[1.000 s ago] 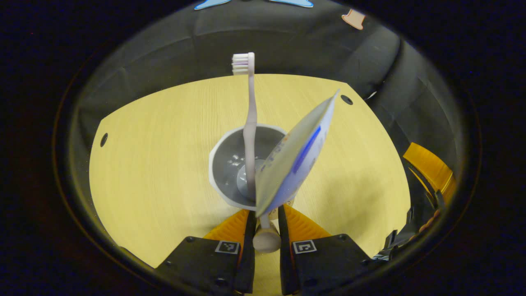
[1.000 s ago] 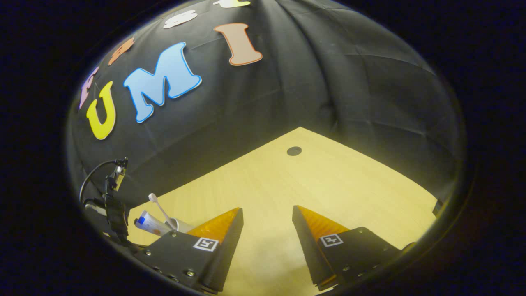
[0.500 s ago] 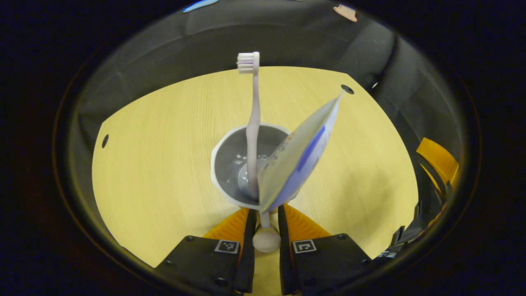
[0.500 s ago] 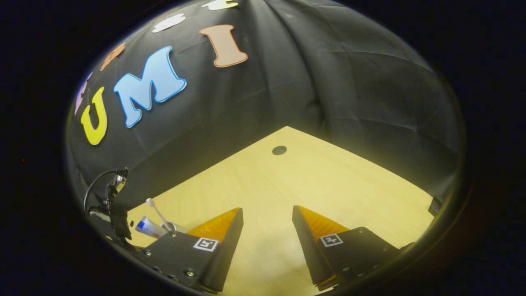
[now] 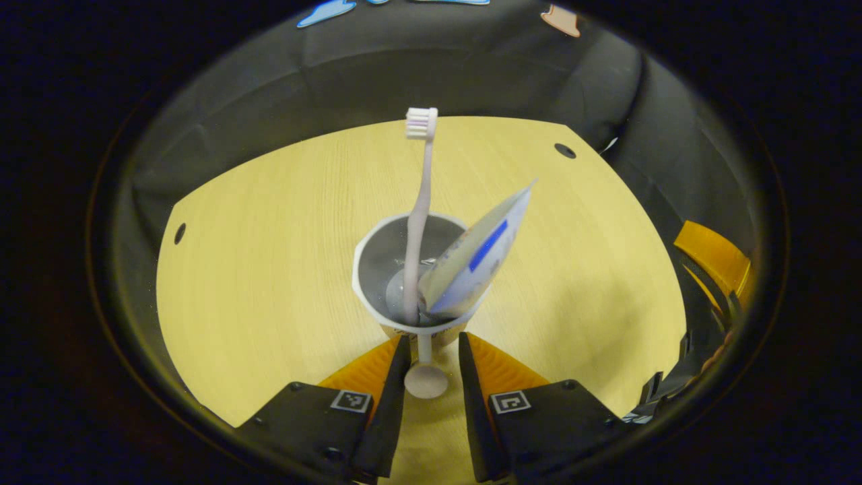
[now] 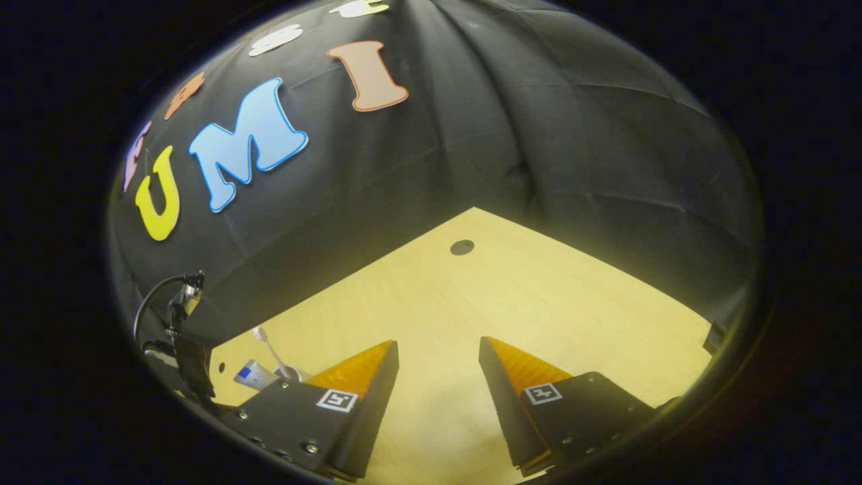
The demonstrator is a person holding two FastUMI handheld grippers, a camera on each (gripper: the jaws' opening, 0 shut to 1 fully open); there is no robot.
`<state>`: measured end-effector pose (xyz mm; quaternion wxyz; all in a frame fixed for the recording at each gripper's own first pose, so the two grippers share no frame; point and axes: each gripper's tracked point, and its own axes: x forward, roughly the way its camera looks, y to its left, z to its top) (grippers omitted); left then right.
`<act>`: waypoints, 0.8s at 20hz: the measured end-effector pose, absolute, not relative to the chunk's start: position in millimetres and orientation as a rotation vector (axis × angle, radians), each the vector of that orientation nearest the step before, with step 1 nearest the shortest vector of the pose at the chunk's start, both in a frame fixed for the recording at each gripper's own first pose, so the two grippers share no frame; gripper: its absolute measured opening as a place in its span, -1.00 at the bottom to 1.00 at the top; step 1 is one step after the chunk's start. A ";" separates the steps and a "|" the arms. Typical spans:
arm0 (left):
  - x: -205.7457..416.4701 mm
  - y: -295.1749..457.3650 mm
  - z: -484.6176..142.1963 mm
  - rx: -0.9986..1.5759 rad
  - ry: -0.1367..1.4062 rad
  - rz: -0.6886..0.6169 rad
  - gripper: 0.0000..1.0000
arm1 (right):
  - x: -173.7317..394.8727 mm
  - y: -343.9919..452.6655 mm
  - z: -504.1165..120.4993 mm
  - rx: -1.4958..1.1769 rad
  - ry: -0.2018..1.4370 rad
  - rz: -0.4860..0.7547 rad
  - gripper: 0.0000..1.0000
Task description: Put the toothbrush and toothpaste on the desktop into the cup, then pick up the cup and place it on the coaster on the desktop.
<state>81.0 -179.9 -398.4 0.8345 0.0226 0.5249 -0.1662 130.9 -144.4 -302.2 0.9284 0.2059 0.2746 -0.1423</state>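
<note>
Standing mid-bench, the cup [image 5: 412, 283] holds the toothbrush [image 5: 419, 209] upright and the toothpaste [image 5: 471, 259] leaning toward the right edge. Your left gripper [image 5: 427, 367] has its fingers apart, flanking the cup's foot with small gaps; contact cannot be confirmed. Bare bench [image 5: 269, 256] lies open on every side of the cup. Your right gripper [image 6: 438, 377] hangs with fingers wide apart over open bench near the far corner.
</note>
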 end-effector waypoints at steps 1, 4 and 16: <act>80.9 -178.7 -392.8 0.049 1.099 -0.351 0.02 | 129.2 -144.3 -300.6 0.423 0.560 -0.286 0.49; 75.6 -180.8 -379.4 0.049 1.073 -0.358 0.05 | 124.7 -139.5 -291.8 0.421 0.549 -0.267 0.49; 60.5 -149.5 -248.9 -0.070 0.745 -0.330 0.10 | 112.5 -98.6 -223.1 0.328 0.458 -0.098 0.49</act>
